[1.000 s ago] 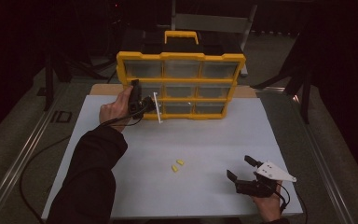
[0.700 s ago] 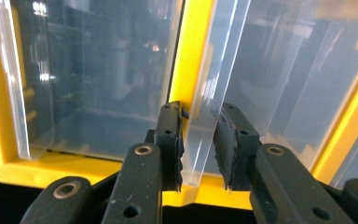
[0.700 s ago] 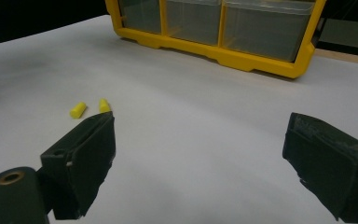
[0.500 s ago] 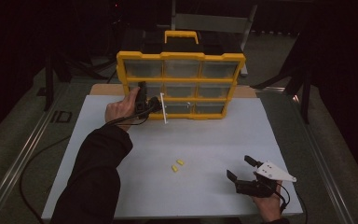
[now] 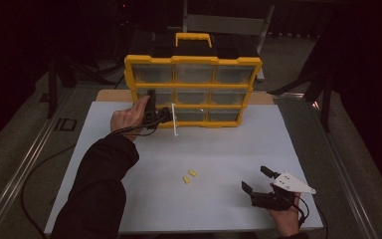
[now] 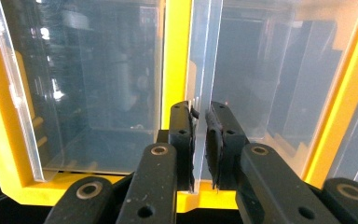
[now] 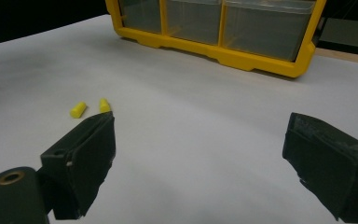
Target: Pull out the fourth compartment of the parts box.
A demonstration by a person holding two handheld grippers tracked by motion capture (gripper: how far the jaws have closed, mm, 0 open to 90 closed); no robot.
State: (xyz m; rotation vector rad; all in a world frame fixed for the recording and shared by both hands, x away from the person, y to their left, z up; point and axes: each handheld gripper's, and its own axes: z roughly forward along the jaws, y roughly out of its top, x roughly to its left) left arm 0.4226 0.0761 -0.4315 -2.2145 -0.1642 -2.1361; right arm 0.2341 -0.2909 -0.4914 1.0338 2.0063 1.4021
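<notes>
My left gripper view shows my left hand-held gripper (image 6: pixel 199 140) pinched on the clear drawer front (image 6: pixel 200 88) of the yellow organizer (image 5: pixel 193 89). The high view shows my right hand-held gripper (image 5: pixel 254 181) gaping, resting on the surface (image 5: pixel 219 149), well apart.

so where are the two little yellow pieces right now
In the high view the two yellow pieces lie on the white sheet, centre front, between the yellow organizer and the right hand-held gripper.
</notes>
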